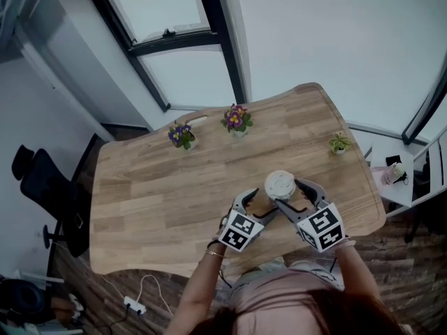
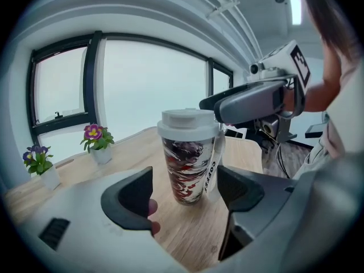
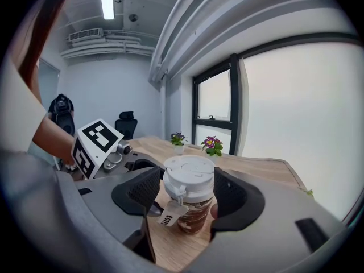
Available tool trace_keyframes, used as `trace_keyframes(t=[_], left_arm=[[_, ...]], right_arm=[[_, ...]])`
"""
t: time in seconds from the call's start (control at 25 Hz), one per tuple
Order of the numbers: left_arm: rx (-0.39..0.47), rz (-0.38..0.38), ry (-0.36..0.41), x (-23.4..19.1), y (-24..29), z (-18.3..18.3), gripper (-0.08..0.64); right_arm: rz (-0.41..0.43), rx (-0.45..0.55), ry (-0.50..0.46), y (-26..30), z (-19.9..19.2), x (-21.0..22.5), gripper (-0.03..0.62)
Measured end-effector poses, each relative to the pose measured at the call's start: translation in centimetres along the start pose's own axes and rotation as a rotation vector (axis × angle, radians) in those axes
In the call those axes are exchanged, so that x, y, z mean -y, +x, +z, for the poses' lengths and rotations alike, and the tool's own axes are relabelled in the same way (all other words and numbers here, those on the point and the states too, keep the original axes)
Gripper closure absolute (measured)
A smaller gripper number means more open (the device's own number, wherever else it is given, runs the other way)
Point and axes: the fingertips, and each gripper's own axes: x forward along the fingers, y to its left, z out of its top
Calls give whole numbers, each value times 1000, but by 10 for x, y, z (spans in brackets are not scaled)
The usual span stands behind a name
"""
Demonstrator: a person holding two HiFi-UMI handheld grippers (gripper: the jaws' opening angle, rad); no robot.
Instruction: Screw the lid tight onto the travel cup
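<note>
The travel cup (image 2: 187, 172) stands upright on the wooden tabletop (image 1: 160, 201), near the edge closest to the person, with its white lid (image 3: 189, 172) seated on top and a paper tag (image 3: 169, 216) hanging down its side. The right tongs (image 3: 187, 189) reach in from the person's right and sit level with the lid, 1 dark pad on each side of it. In the right gripper view both pads look to be pressed against the lid's rim, so these tongs grip the lid. The left tongs (image 2: 186, 187) stand open and lower down. The cup's patterned body shows between the 2 pads in the left gripper view, but there is bare wood on either side of it and neither pad touches it. From the head view the 2 tools meet at the cup from below, their marker cubes (image 1: 241, 230) (image 1: 323, 227) side by side near the tabletop's front edge. Farther back, 2 small pots of purple flowers (image 1: 182, 136) (image 1: 237, 119) sit by the window side, and a small green plant (image 1: 339, 144) sits toward the right end, all well apart from the cup. A black office chair (image 1: 42, 180) stands on the floor off the left end.
</note>
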Motion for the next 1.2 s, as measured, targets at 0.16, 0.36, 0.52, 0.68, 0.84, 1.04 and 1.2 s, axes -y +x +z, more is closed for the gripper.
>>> trace_keyframes(t=[0.16,0.36,0.52,0.68,0.84,1.04,1.2], left_arm=[[5,54,-9,0,-8,1,287],[11,91,-37,7,-19,1,312],[28,125,-68,11,-27,7,339],[55,174,-109,11,-37,14,368],[81,218,-143,15,-45,22,401],[102,270,-167,22,-53,31,439],[124,309,-192,28,-61,39,468]], right_arm=[[6,11,-2,-6,3,0,324],[14,14,1,-14,4,-6,354],[18,15,9,-20,7,-7,382],[19,22,28,-27,11,-7,401],[4,36,55,-36,13,-3,449],[4,44,103,-44,12,-1,491],[1,52,133,-51,12,-1,519]])
